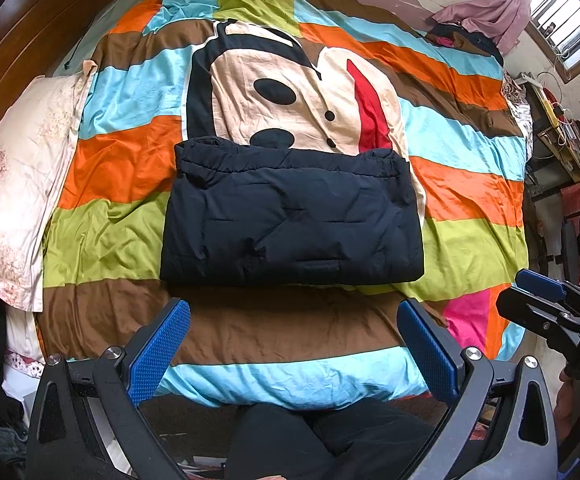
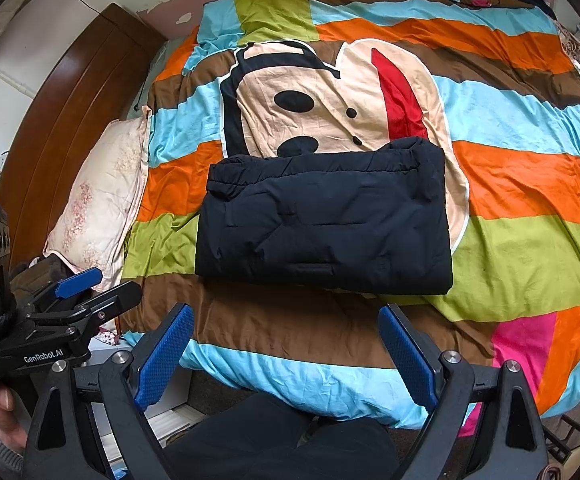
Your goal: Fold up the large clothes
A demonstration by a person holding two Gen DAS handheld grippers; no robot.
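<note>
Both tongs, left and right, spread wide, empty; folded jacket on quilt just ahead.

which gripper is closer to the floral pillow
Left. The left gripper sits on the pillow's side of the folded black jacket; the right gripper is farther over, past the left.

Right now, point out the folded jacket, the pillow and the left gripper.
Jacket [image 1: 290, 216]: left wrist view, middle of its folded top face.
Pillow [image 1: 21, 184]: left wrist view, middle of its floral case.
Left gripper [image 1: 294, 348]: left wrist view, midway between its open blue fingertips.
</note>
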